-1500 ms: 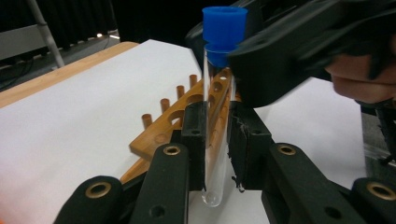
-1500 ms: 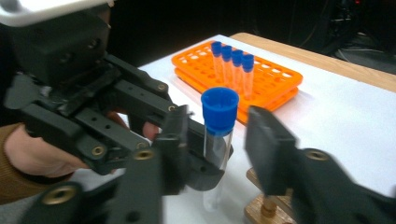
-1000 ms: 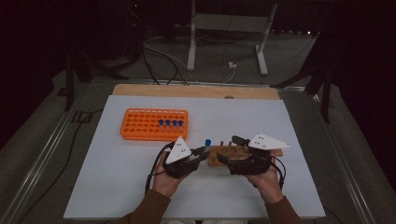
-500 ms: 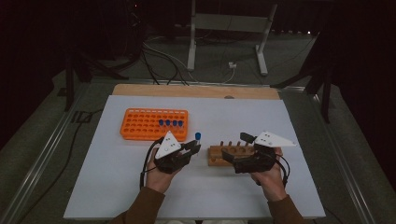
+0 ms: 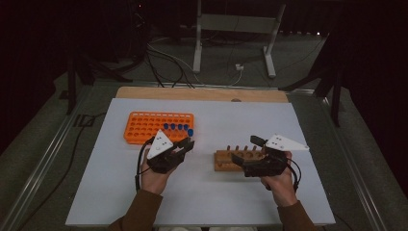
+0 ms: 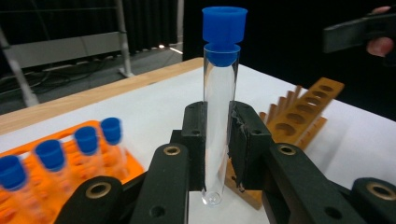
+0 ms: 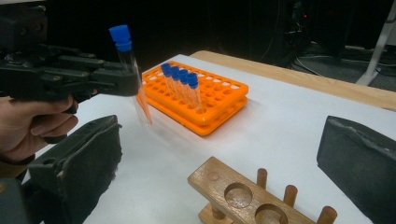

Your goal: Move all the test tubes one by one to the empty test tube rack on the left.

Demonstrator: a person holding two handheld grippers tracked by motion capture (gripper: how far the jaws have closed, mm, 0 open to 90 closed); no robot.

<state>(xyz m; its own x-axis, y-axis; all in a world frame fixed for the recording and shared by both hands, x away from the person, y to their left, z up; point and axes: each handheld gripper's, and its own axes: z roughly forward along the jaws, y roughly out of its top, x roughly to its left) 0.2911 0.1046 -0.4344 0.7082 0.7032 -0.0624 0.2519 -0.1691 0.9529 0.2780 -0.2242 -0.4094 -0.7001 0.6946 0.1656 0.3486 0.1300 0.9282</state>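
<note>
Centrally, one orange rack (image 5: pixel 156 126) and one wooden rack (image 5: pixel 235 158) stand apart on the white surface (image 5: pixel 211 202). Four blue-capped tubes (image 7: pixel 181 84) stand in a row in the orange rack; a fifth tube (image 6: pixel 219 102), upright, is clamped between the closed jaws of the left gripper (image 6: pixel 217 140), held above the surface just beside the orange rack. Right gripper (image 5: pixel 248 151): jaws spread wide, nothing between them, lying level beside the wooden rack. Both hands grip from below.
</note>
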